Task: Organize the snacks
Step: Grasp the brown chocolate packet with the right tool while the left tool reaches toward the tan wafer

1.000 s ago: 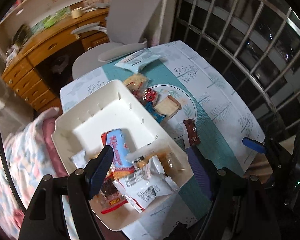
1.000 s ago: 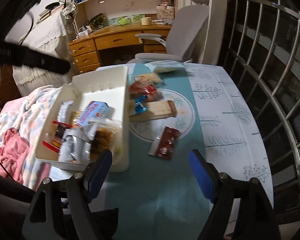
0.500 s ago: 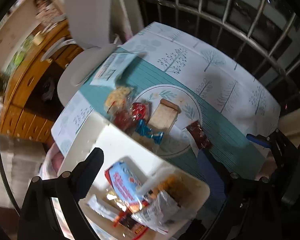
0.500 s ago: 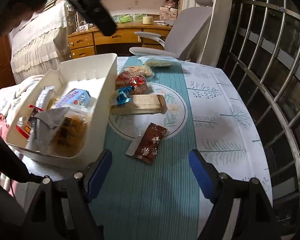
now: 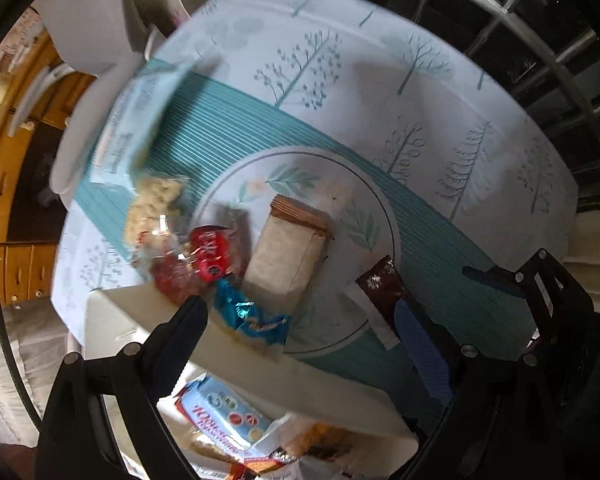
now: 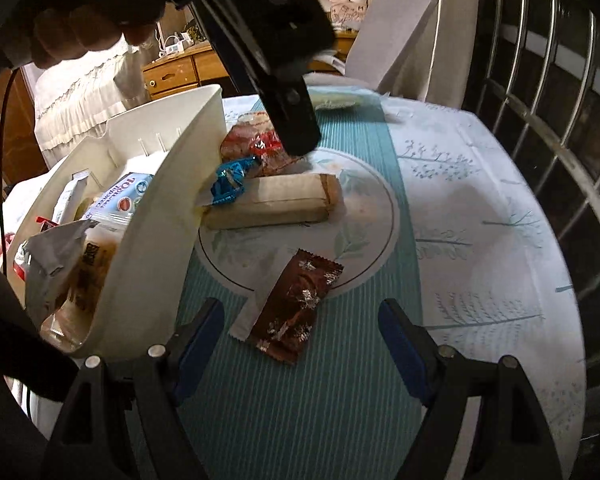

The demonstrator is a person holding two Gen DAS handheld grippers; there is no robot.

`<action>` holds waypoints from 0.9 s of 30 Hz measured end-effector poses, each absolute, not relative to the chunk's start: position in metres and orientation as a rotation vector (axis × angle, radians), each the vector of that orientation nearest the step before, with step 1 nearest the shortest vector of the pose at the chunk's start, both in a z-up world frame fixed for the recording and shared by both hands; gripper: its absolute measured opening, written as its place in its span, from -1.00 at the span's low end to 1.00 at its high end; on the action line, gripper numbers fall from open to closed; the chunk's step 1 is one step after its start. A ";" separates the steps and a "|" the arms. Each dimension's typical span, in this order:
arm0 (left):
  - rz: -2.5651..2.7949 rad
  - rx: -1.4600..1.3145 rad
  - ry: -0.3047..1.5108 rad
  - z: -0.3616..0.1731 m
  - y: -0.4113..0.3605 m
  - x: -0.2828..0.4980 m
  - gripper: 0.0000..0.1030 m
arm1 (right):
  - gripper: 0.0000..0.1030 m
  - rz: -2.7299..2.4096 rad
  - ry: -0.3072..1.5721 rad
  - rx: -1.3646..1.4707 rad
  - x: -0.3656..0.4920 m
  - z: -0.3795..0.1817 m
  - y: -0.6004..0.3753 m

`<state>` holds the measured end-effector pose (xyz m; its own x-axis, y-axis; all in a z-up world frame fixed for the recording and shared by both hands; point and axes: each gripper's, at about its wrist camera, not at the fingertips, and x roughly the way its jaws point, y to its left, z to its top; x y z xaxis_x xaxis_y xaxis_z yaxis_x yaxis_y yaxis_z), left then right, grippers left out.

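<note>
A white bin (image 6: pixel 168 216) on the table's left holds several snack packets; it also shows in the left wrist view (image 5: pixel 324 384). Loose on the table lie a brown packet (image 6: pixel 296 304), a tan paper-wrapped bar (image 6: pixel 276 202), a blue candy wrapper (image 6: pixel 230 180) and red packets (image 6: pixel 256 144). My right gripper (image 6: pixel 300 340) is open and empty, low over the table just short of the brown packet. My left gripper (image 5: pixel 300 336) is open and empty, above the blue wrapper (image 5: pixel 248 312), tan bar (image 5: pixel 288 256) and red packets (image 5: pixel 204 256); its body shows in the right wrist view (image 6: pixel 276 60).
A pale blue packet (image 5: pixel 136 120) and a clear bag of pale snacks (image 5: pixel 156 204) lie at the table's far end. A grey chair (image 6: pixel 404 40) stands behind the table. A metal window grille (image 6: pixel 560 120) runs along the right. A wooden desk (image 6: pixel 180 72) is behind.
My left gripper has swung from over the bin toward the loose snacks at the table's middle. My right gripper has moved forward and down, closer to the brown packet.
</note>
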<state>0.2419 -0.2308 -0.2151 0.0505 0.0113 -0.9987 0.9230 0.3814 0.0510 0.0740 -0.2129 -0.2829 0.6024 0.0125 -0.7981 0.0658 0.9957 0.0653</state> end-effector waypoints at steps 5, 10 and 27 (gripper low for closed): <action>-0.820 0.983 1.422 -0.250 -0.241 0.254 0.83 | 0.55 0.017 0.953 0.151 0.085 -0.297 -0.216; -0.799 0.996 1.492 -0.278 -0.248 0.261 0.82 | 0.54 0.040 0.968 0.169 0.095 -0.306 -0.214; -0.734 1.074 1.555 -0.329 -0.256 0.267 0.48 | 0.06 0.018 0.997 0.086 0.114 -0.321 -0.197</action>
<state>0.2670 -0.2564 -0.3286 -0.0366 0.2604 -0.9648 0.9104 0.4068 0.0752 0.1140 -0.1970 -0.3206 0.5433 0.0544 -0.8378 0.0241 0.9965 0.0803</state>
